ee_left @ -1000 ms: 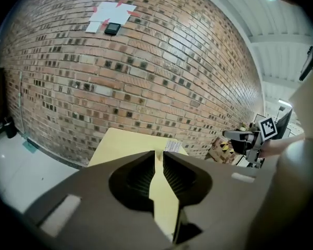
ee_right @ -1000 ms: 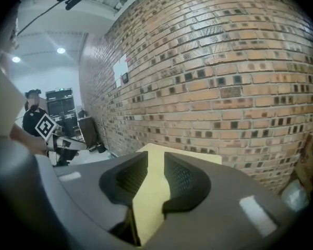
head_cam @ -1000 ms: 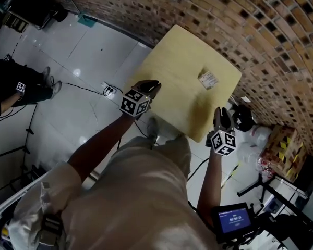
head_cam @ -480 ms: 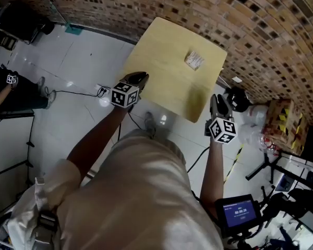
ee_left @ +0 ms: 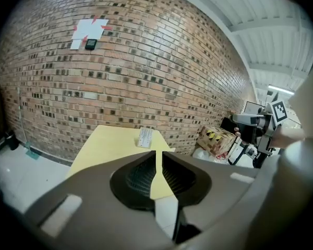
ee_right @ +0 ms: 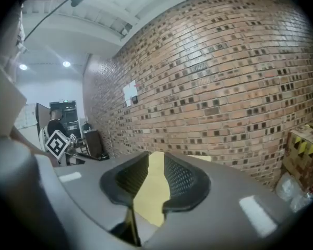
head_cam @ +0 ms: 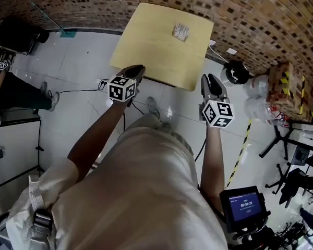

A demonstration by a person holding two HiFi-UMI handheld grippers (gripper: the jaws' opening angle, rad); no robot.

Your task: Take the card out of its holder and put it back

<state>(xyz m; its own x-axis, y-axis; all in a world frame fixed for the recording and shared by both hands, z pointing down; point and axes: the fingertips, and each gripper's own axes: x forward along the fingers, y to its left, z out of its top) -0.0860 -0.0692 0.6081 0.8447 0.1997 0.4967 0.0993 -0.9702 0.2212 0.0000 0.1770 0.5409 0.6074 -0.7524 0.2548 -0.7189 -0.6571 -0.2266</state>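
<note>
Both your arms are stretched out ahead of you over the white floor (head_cam: 78, 61), and you're short of the yellow surface (head_cam: 151, 40). Your left tongs (head_cam: 135, 69) hang right at its near edge, by the left corner. Their jaws stand narrow, just a thin slit between the ribbed pads, and there's nothing in that slit: you see only the yellow top through it. Your right tongs (head_cam: 209, 78) are at the near right corner, just off the edge and over the floor. Their jaws stand wider than the left pair and have just been closing a little. Nothing is between them either, only a strip of the surface beyond.

The card holder (head_cam: 181, 31) lies flat on the far part of the surface, close to the edge by the brick wall (head_cam: 250, 9), well apart from both tongs. It's a small pale rectangle with print on it, and from here it's too small to tell how the card sits in it. It's the only thing on the surface.

Off to your right, a cardboard box (head_cam: 284, 82) with yellow-and-black tape stands against the wall.
</note>
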